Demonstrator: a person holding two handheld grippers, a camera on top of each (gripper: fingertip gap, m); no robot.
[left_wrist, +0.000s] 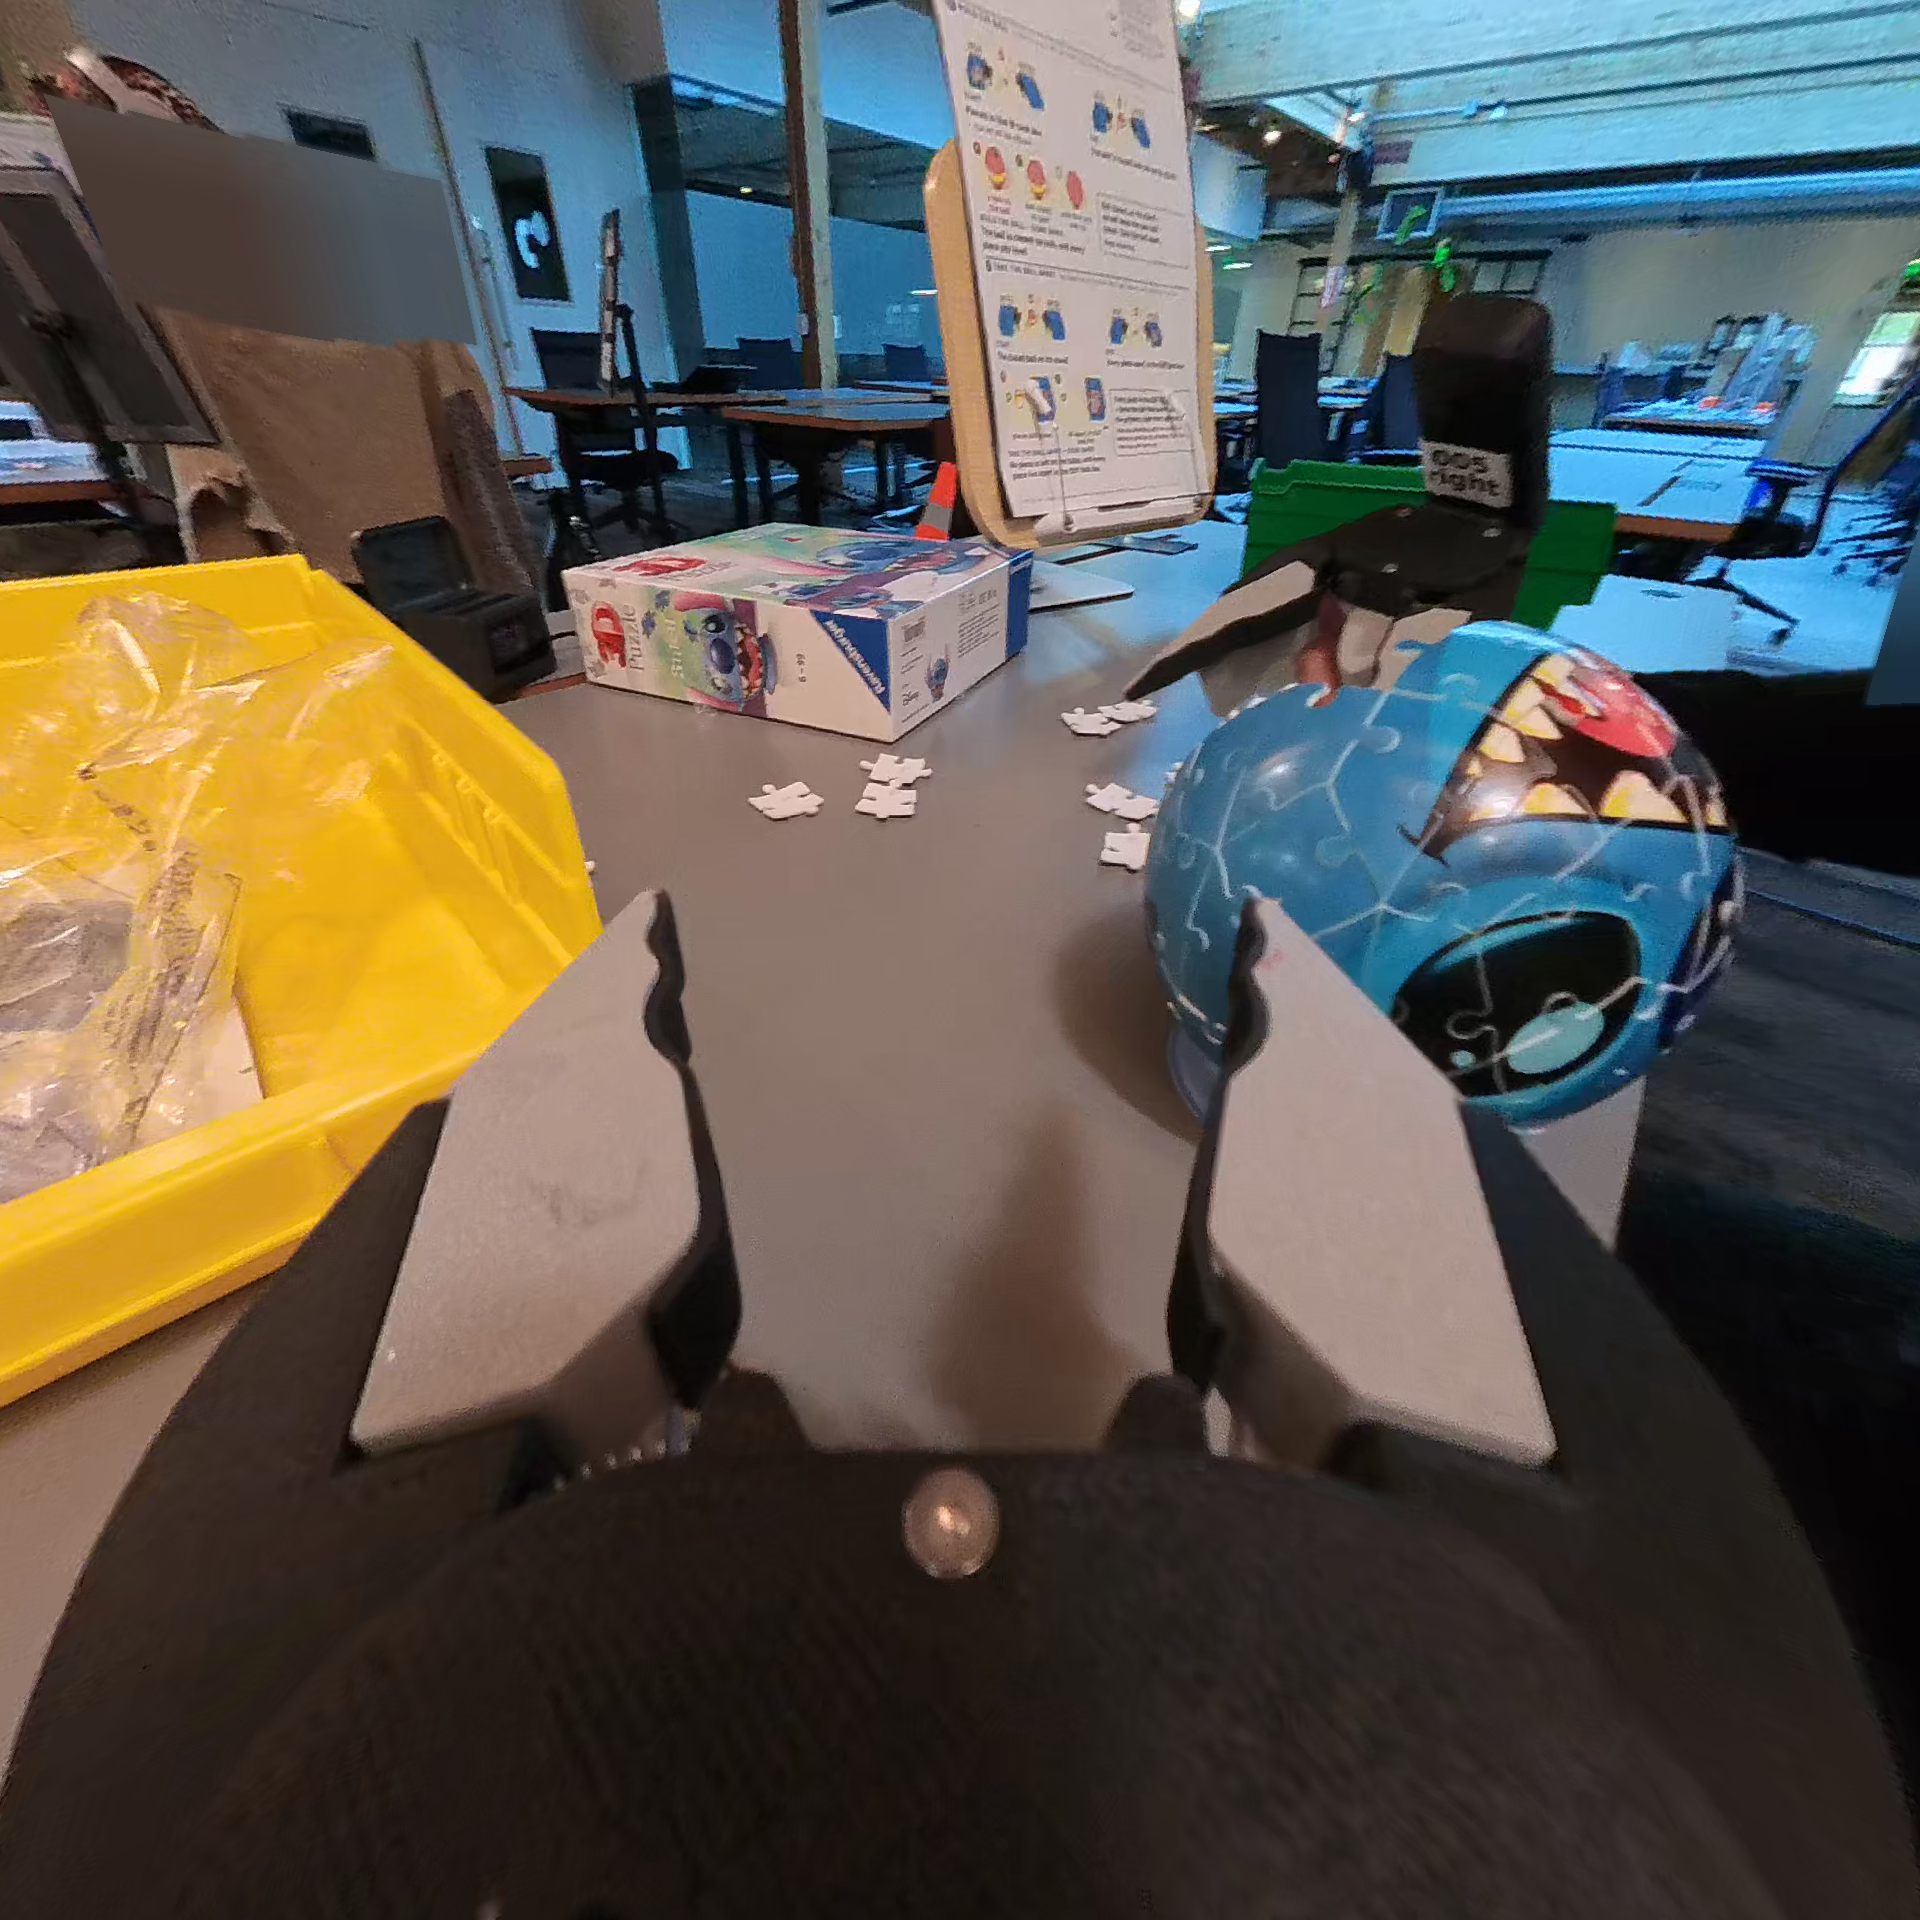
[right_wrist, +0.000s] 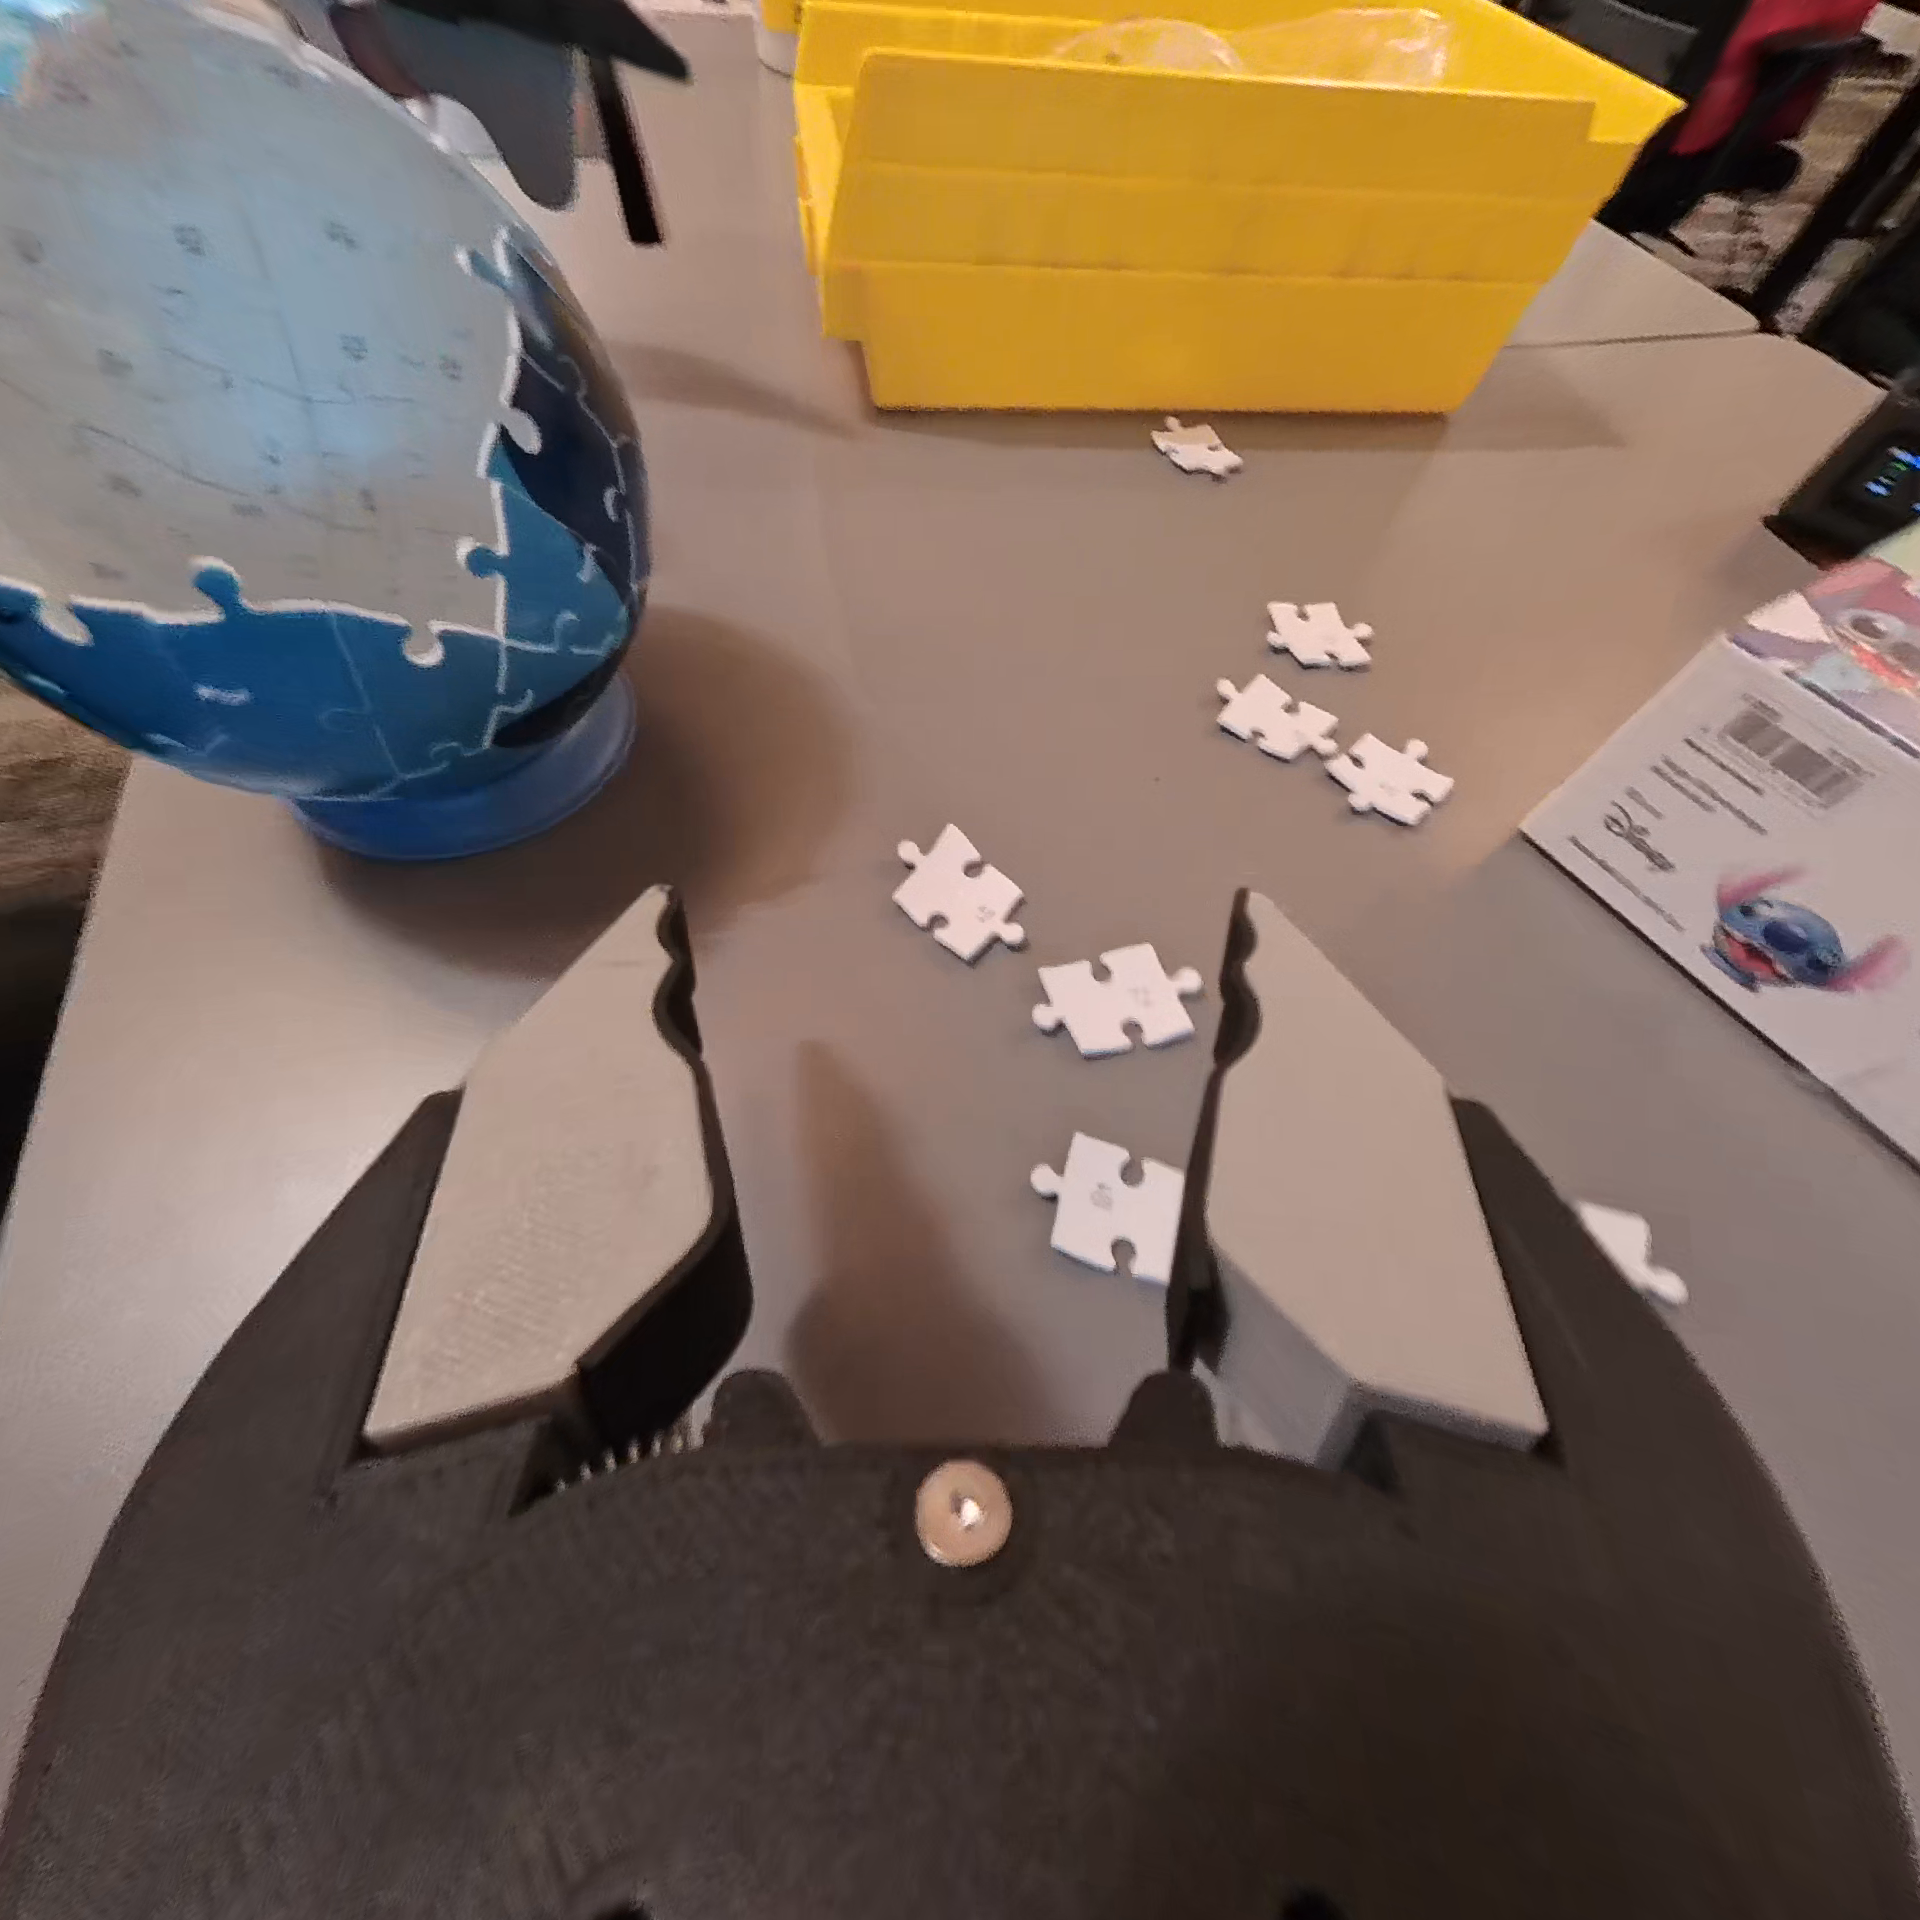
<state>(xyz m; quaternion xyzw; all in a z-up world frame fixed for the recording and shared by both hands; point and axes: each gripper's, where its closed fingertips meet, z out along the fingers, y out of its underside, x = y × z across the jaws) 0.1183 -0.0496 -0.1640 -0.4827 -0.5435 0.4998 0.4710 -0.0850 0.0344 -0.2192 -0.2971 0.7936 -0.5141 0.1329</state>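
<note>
A blue 3D puzzle ball (left_wrist: 1455, 883) with a toothy mouth and a dark eye stands on a blue ring base (right_wrist: 468, 800) at the table's right edge. In the right wrist view the ball (right_wrist: 260, 468) shows a gap with a pale inner shell. My left gripper (left_wrist: 961, 925) is open and empty, its right finger close beside the ball. My right gripper (right_wrist: 956, 914) is open and empty above several white, face-down puzzle pieces (right_wrist: 1117, 997); it also shows beyond the ball in the left wrist view (left_wrist: 1340, 613). More loose pieces (left_wrist: 888, 784) lie mid-table.
A yellow bin (left_wrist: 312, 1039) holding clear plastic bags sits at the left; it shows ahead in the right wrist view (right_wrist: 1195, 239). The puzzle box (left_wrist: 810, 634) lies flat behind the pieces. An instruction sheet on a stand (left_wrist: 1081, 260) and a green crate (left_wrist: 1330, 509) stand farther back.
</note>
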